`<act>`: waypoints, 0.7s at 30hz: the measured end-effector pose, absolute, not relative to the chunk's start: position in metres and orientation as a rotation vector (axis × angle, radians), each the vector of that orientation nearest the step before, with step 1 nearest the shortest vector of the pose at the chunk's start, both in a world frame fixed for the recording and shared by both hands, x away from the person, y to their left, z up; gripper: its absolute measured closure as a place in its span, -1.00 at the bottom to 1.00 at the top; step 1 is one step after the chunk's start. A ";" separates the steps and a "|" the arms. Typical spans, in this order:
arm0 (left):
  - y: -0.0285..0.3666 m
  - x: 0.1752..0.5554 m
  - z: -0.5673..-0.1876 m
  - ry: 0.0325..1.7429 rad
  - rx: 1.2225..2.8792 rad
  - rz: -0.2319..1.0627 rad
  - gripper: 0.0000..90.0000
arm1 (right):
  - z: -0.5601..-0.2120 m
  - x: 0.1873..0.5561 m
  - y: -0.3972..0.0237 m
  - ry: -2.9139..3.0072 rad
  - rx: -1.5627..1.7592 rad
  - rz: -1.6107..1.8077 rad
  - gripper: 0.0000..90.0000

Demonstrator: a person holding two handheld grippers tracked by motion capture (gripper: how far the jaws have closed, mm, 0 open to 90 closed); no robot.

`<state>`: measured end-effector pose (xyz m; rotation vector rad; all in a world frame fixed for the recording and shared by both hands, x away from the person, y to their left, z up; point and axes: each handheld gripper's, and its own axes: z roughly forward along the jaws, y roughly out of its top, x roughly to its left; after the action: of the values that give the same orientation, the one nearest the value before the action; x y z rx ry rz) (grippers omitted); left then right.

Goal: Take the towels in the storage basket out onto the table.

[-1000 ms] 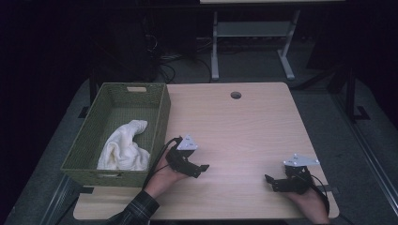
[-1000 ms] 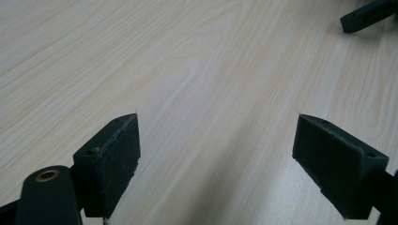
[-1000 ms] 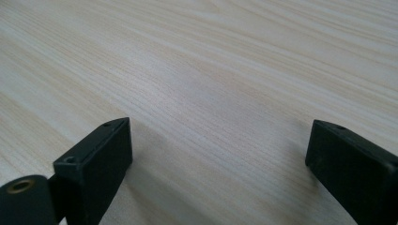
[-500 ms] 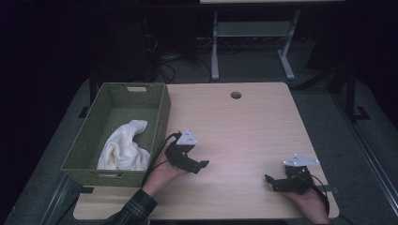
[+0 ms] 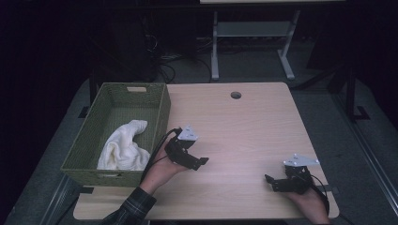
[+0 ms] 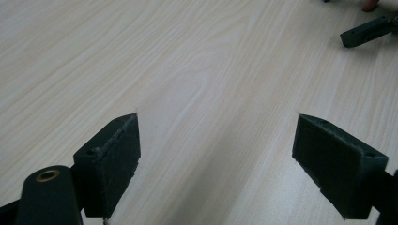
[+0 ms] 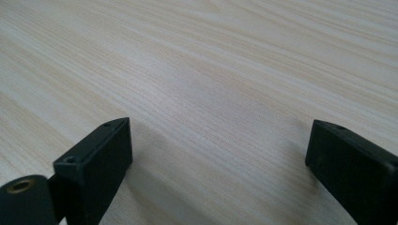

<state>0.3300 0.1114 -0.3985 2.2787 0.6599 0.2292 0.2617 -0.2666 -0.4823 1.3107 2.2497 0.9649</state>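
A white towel (image 5: 123,146) lies crumpled in the green woven basket (image 5: 160,117) at the table's left. Just right of the basket's front corner, my left gripper (image 5: 202,162) is held low over the wooden table (image 5: 244,131), pointing right. Its jaws stand wide apart in the left gripper view (image 6: 216,154) with only bare wood between them. My right gripper (image 5: 268,180) rests near the table's front right, pointing left. In the right gripper view (image 7: 218,161) it is open too, with nothing between its jaws. A fingertip (image 6: 361,35) of the right gripper shows far off in the left gripper view.
A round cable hole (image 5: 235,95) sits near the table's far edge. Beyond the table are a metal stand (image 5: 251,33) and cables on a dark floor. The basket's wall rises just left of my left hand.
My left gripper has drifted slightly forward and right, away from the basket. The right gripper has stayed put.
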 end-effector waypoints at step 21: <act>0.128 0.339 -0.365 0.666 2.256 0.255 -0.68 | -0.482 0.262 -0.267 2.250 1.309 0.965 -0.84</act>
<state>0.3394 0.1279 -0.3650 2.2565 0.6664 0.2550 0.2618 -0.2666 -0.4824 1.3092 2.2503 0.9654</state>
